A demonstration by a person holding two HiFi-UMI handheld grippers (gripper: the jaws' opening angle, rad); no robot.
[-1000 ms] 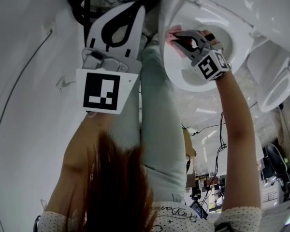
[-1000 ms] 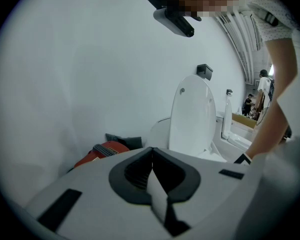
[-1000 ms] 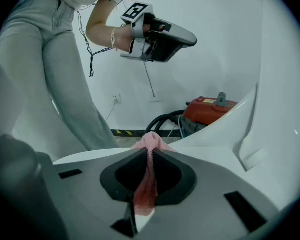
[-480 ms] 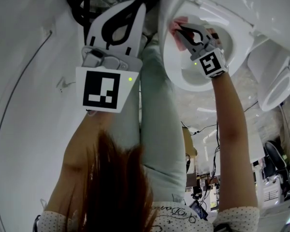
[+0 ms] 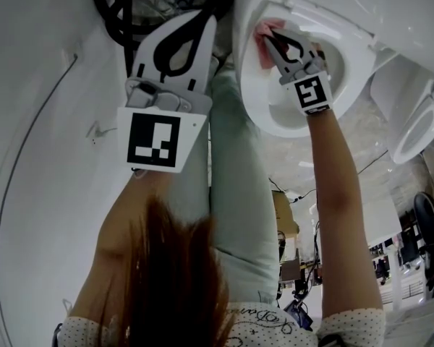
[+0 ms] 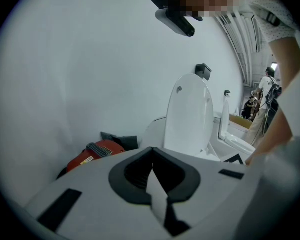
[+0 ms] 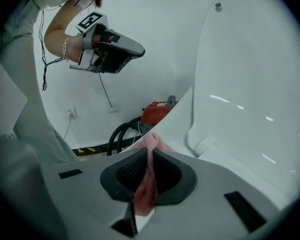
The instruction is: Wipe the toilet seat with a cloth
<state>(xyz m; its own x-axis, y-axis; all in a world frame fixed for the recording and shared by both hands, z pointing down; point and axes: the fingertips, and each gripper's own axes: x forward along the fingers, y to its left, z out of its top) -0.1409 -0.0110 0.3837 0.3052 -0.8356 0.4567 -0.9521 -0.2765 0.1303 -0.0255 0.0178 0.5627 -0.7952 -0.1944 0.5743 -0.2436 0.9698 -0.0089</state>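
Observation:
A white toilet [image 5: 275, 114] stands at the upper right of the head view, its lid [image 6: 189, 115] raised. My right gripper [image 5: 269, 40] is shut on a pink cloth [image 5: 265, 37] and presses it against the far left part of the seat rim [image 5: 247, 63]. In the right gripper view the cloth [image 7: 149, 176] runs between the jaws and bunches against the rim [image 7: 177, 116]. My left gripper [image 5: 202, 22] hangs to the left of the toilet, shut with nothing in it, clear of the seat. It shows again at the upper left of the right gripper view, as the left gripper [image 7: 132, 51].
A red machine [image 6: 92, 153] with black hoses [image 7: 121, 132] sits on the floor by the wall, left of the toilet. A white wall [image 5: 36, 157] fills the left. A second white toilet [image 5: 412, 125] stands to the right. The person's leg [image 5: 235, 194] is between the grippers.
My right gripper has slid the pink cloth along the seat rim toward the far left end. The left gripper has stayed almost still.

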